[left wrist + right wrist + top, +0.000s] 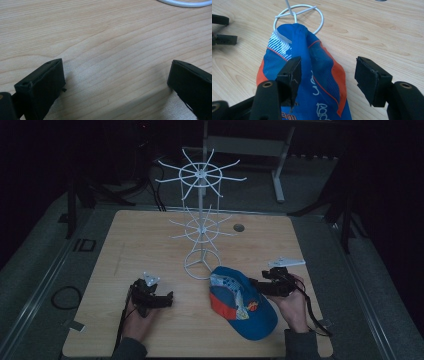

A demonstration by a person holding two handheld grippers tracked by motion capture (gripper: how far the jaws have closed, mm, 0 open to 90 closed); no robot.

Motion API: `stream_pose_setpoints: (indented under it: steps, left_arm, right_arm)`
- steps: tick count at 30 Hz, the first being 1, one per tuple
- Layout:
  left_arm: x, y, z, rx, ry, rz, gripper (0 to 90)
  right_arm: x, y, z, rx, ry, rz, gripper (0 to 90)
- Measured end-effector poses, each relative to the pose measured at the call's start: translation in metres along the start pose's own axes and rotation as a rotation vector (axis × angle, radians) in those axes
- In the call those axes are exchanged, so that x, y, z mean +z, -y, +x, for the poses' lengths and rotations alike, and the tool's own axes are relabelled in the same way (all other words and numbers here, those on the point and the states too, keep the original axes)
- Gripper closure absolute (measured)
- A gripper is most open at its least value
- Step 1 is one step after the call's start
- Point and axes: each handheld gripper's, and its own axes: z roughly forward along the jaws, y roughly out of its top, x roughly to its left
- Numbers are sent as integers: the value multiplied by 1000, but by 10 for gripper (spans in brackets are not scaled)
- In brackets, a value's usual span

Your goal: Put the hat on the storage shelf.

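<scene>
A blue and orange cap [242,302] [312,75] lies on the wooden table [150,235], its back end touching the ring base of a white wire rack [202,220] [298,15]. My right gripper [253,284] [328,70] is at the cap's right side and open. One jaw hangs over the cap's crown and the other over bare wood beside it, neither pressing the cloth. My left gripper [169,299] [116,75] stands open low over bare wood to the left of the cap, with nothing between its jaws. A bit of the rack's base ring [185,3] shows far ahead of it.
The rack rises in the table's middle with two tiers of spokes reaching outward. A small round hole [238,227] sits in the tabletop behind the rack. A dark floor with cables and stand legs surrounds the table.
</scene>
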Motion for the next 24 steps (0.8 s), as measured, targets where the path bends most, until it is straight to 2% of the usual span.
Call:
stream_pose_setpoints:
  steps: [9,18,21,24]
  left_arm:
    - [0,0,0,-3,0,-2,14]
    - [0,0,0,-5,0,-4,14]
    - [0,0,0,-4,0,-4,14]
    - [0,0,0,-1,0,-3,14]
  right_arm:
    - [1,-4,0,11,-6,26,363]
    - [7,-23,7,-50,-34,84,328]
    - [11,-28,8,-56,-33,119,329]
    - [13,-30,9,-58,-37,128,330]
